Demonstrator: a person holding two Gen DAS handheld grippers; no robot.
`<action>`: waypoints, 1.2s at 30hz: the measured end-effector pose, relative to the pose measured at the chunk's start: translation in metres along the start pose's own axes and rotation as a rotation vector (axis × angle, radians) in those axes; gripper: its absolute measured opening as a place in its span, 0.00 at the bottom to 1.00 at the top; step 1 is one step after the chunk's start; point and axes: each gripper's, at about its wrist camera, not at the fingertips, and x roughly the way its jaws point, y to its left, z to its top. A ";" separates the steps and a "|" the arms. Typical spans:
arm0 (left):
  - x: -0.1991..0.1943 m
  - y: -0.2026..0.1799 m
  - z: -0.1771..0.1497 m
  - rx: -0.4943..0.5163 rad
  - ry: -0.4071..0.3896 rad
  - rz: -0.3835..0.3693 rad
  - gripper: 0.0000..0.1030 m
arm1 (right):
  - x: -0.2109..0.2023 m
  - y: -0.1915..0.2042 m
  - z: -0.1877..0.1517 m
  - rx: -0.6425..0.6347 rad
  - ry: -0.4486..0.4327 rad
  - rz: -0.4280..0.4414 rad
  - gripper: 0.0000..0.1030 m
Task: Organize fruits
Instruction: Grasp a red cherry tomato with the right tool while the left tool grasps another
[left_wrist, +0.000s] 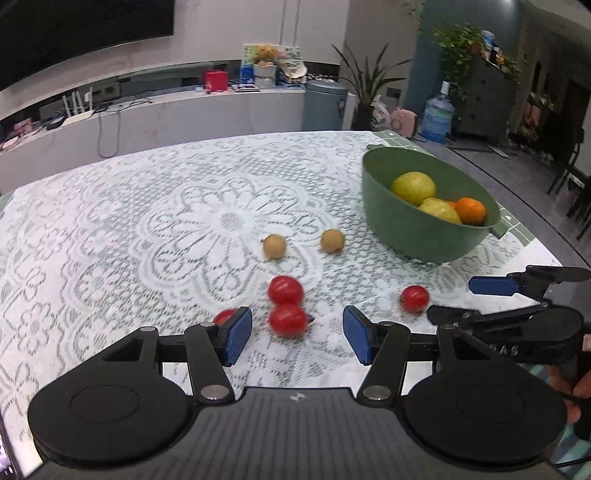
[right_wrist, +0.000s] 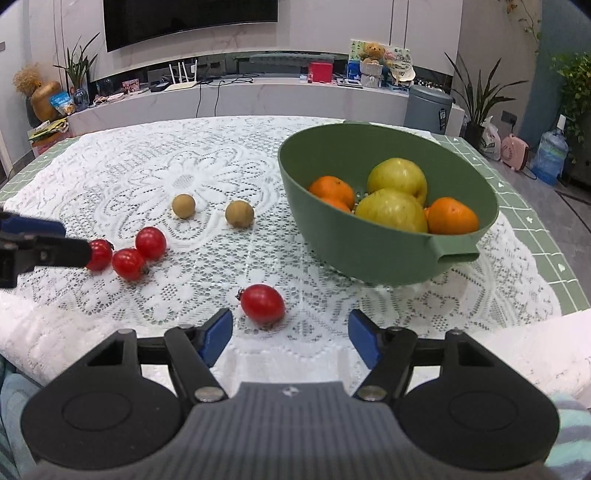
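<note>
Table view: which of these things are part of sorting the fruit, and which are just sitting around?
Job:
green bowl holding apples and oranges
four loose cherry tomatoes
two brown round fruits
left gripper and right gripper, both open

Lying about:
lace tablecloth
water jug
red box

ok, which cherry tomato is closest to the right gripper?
The lone cherry tomato just ahead of the right gripper; the other three cluster by the left gripper.
</note>
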 end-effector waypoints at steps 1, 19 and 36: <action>0.001 0.002 -0.002 -0.005 0.001 0.005 0.65 | 0.002 0.001 0.000 0.000 0.003 0.002 0.56; 0.024 -0.001 -0.012 0.013 -0.019 0.022 0.63 | 0.024 0.011 0.002 -0.037 -0.013 0.035 0.42; 0.054 -0.004 -0.009 0.009 0.039 0.028 0.45 | 0.037 0.016 0.003 -0.068 0.000 0.055 0.32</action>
